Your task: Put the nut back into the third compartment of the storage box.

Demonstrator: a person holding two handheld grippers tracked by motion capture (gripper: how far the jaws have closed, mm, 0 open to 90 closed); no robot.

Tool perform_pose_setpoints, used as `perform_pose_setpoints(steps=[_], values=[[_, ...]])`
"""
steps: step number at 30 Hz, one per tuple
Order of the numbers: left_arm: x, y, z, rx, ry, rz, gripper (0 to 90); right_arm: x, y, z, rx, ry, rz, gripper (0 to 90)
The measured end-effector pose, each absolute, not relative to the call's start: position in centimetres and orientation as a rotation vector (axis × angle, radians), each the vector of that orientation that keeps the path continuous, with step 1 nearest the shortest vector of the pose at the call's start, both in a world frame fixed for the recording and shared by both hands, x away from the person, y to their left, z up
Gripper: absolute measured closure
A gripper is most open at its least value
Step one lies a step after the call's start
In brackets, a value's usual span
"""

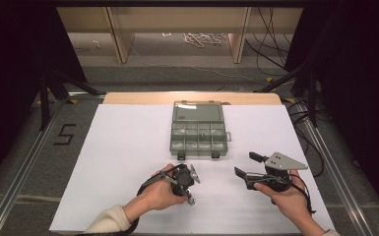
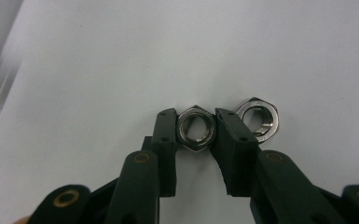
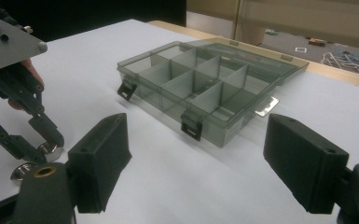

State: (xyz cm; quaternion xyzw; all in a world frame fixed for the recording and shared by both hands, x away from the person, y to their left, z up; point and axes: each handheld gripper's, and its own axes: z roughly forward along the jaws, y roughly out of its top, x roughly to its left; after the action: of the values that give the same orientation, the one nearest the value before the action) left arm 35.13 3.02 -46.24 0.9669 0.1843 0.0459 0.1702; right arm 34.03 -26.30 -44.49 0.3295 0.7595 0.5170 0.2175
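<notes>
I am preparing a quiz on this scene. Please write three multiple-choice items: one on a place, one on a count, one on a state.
1. Where is the box?
A. at the table's far middle, beyond both grippers
B. at the near left corner
C. under the right hand

2. How many nuts lie on the table?
A. one
B. two
C. four

3. What do the left gripper's jaws do?
A. stand wide apart over bare table
B. hold a screw
C. press on a nut

Answers:
1 A, the high view shows it past both hands.
2 B, the left gripper view shows the gripped nut and a second nut beside the jaw.
3 C, both pads touch its flats; the right gripper stands open.
</notes>
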Motion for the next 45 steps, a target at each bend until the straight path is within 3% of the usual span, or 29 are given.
perform_pose_setpoints(steps=[17,45], values=[[35.2,3.2,-45.5,2.733,0.529,0.153,70.3,34.1,-26.3,-44.5,0.906,2.091,1.449,23.1],[35.4,3.6,-44.0,2.461,0.681,0.31,70.3,33.9,-26.3,-44.4,0.933,2.116,1.434,23.1]])
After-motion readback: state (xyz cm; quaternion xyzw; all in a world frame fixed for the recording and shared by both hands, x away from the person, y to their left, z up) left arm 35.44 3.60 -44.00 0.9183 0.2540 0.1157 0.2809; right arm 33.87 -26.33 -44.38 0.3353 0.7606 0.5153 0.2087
